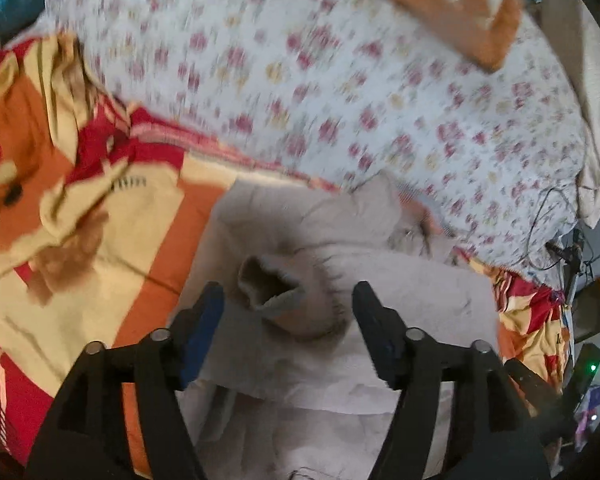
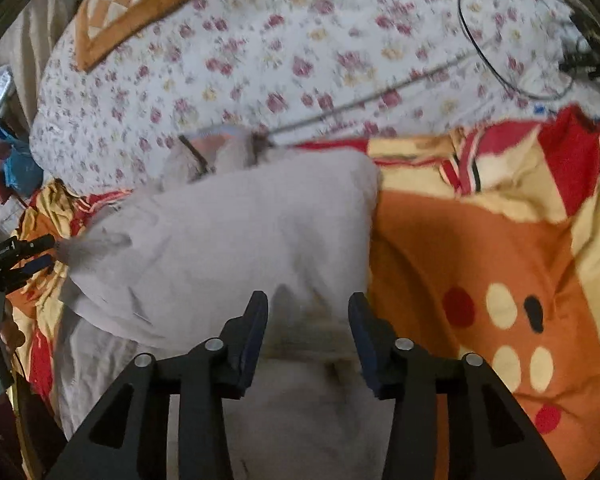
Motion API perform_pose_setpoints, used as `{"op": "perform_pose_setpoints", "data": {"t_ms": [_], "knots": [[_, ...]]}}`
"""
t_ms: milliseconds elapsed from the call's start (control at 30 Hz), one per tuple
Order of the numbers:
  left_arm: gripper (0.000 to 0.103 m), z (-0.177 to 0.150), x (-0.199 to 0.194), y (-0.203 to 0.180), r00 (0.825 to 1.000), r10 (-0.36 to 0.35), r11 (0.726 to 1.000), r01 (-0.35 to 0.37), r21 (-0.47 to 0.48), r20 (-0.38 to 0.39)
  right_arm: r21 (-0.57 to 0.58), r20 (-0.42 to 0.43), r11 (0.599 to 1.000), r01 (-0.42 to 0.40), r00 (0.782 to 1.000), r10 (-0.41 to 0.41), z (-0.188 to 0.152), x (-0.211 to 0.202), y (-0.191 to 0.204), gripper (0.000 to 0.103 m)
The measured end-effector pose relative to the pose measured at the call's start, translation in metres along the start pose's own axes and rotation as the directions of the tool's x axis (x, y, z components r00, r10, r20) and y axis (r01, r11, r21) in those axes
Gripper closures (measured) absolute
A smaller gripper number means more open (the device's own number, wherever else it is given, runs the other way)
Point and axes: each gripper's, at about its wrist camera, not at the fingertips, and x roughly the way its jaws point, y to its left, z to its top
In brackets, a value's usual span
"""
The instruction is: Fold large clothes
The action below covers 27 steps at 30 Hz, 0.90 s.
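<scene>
1. Black two-finger left gripper (image 1: 288,300) stands wide open over a pale grey fleece garment (image 1: 400,292), its ribbed cuff (image 1: 270,284) lying loose between the blue-padded fingers.
2. Matching right gripper (image 2: 308,314) hangs partly open above the same garment (image 2: 228,240), gripping nothing.
3. That garment lies half folded on an orange, red and cream blanket (image 2: 480,248), beside a white floral bedsheet (image 1: 340,80).

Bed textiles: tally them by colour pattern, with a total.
Pale grey garment: 1
Floral white quilt: 1
Red, orange and cream blanket: 1
Orange checked pillow: 1
Total: 4
</scene>
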Motion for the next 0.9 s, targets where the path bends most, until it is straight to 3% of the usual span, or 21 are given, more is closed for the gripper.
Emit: {"op": "perform_pose_setpoints", "data": {"t_ms": [167, 367, 467, 533, 600, 700, 767, 900], "knots": [[0.029, -0.001, -0.004, -0.018, 0.999, -0.024, 1.0, 0.023, 0.021, 0.041, -0.037, 0.028, 0.999, -0.015, 0.999, 0.016, 0.017, 0.013, 0.019, 0.057], [0.029, -0.019, 0.034, -0.026, 0.998, 0.035, 0.997, -0.031, 0.077, -0.053, -0.03, -0.026, 0.999, 0.024, 0.999, -0.025, 0.023, 0.055, 0.022, 0.057], [0.029, -0.031, 0.065, -0.011, 0.984, 0.109, 0.992, -0.099, 0.075, -0.142, -0.016, -0.073, 0.999, 0.051, 0.996, -0.052, 0.019, 0.078, 0.015, 0.056], [0.029, -0.037, 0.074, -0.003, 0.979, 0.102, 0.994, -0.092, 0.067, -0.175, -0.003, -0.064, 0.999, 0.047, 0.997, -0.047, 0.019, 0.077, 0.011, 0.055], [0.029, -0.039, 0.071, -0.001, 0.983, 0.092, 0.994, -0.081, 0.072, -0.16, 0.006, -0.072, 0.999, 0.051, 0.996, -0.05, 0.02, 0.067, 0.011, 0.055], [0.029, -0.039, 0.066, 0.0, 0.984, 0.084, 0.995, -0.075, 0.066, -0.157, -0.006, -0.037, 0.999, 0.041, 0.998, -0.041, 0.016, 0.042, 0.015, 0.048], [0.029, -0.038, 0.062, 0.002, 0.986, 0.072, 0.997, -0.066, 0.047, -0.152, -0.019, -0.018, 0.999, 0.042, 0.999, -0.042, 0.01, 0.032, 0.016, 0.034], [0.029, -0.04, 0.051, 0.006, 0.989, 0.06, 0.998, -0.058, 0.021, -0.138, -0.033, -0.088, 0.997, 0.072, 0.993, -0.075, -0.004, 0.049, 0.013, 0.032]]}}
